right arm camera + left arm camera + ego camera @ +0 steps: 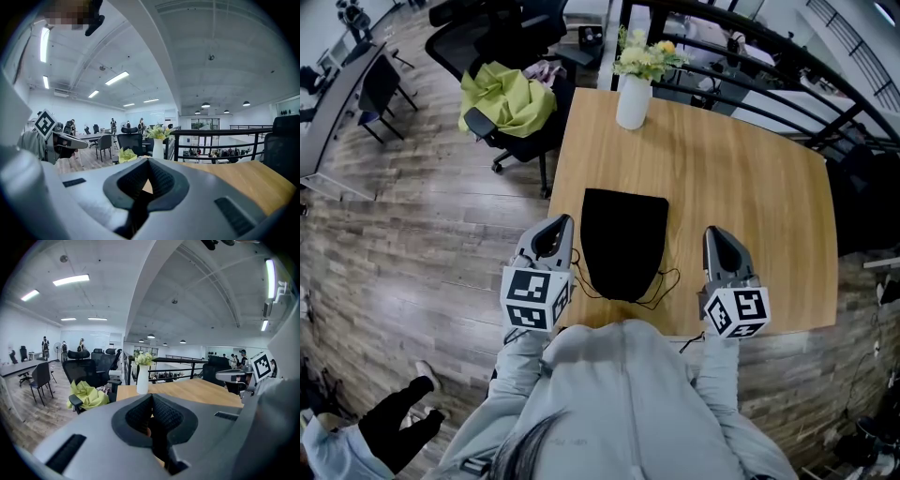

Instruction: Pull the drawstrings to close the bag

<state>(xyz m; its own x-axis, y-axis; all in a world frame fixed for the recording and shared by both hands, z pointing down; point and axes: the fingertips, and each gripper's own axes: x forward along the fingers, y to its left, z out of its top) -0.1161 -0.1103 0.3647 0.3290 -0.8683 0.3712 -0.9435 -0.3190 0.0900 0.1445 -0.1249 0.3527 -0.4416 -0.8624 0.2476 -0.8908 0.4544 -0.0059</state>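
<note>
Your left tongs [557, 225] are clenched, empty, just left of the black bag [624, 242], which lies on the surface [750, 187] with its drawstrings [662, 292] looped at the near end; your right tongs [716, 234], clenched too, are right of it

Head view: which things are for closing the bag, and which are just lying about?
For the job:
black drawstring bag
drawstrings
left claw, shut
right claw, shut

Just lying about:
white vase of flowers
office chair
yellow-green cloth on the chair
</note>
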